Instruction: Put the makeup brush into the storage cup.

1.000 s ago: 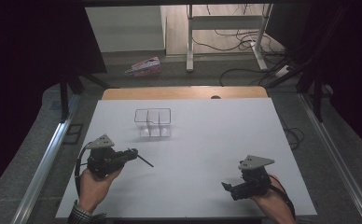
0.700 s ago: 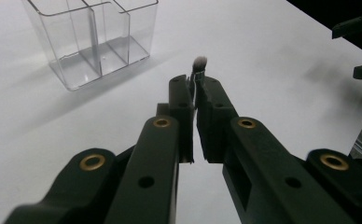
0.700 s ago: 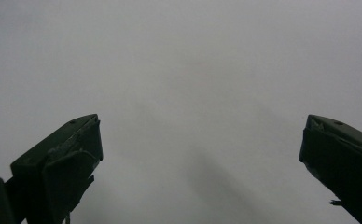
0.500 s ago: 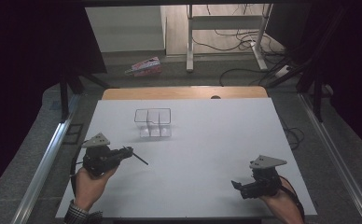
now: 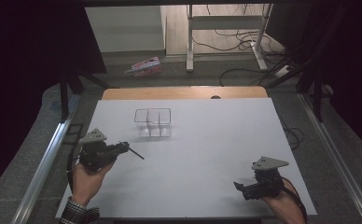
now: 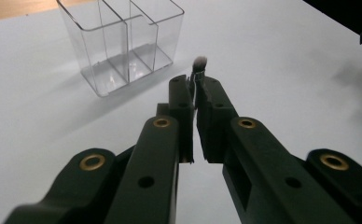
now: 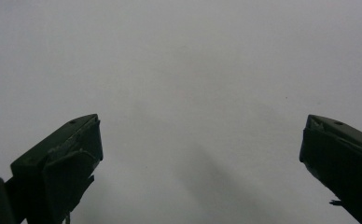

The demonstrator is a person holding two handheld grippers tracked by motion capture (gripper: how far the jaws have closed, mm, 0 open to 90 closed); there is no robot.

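Observation:
A clear plastic organizer (image 5: 153,122) with divided compartments stands empty on the white table top (image 5: 207,135), left of the middle. My left gripper (image 5: 123,148) hovers in front of it and to its left, shut on a thin dark brush (image 5: 135,153) that sticks out to the right. In the left gripper view the brush's pale tuft (image 6: 199,63) pokes out past the left gripper (image 6: 195,86), with the organizer (image 6: 123,42) just beyond. My right gripper (image 5: 240,186) rests near the front right of the table. In its own view the right gripper (image 7: 200,140) stands wide open with nothing between its jaws.
A wooden strip (image 5: 184,92) runs along the table's far edge. Metal rails (image 5: 44,163) flank both sides of the table. On the floor beyond lie a pink-and-white packet (image 5: 144,66), cables (image 5: 244,74) and a desk frame (image 5: 226,28).
The left hand with the brush has drifted slightly to the left. The right hand has drifted slightly to the right. Both grips look the same.

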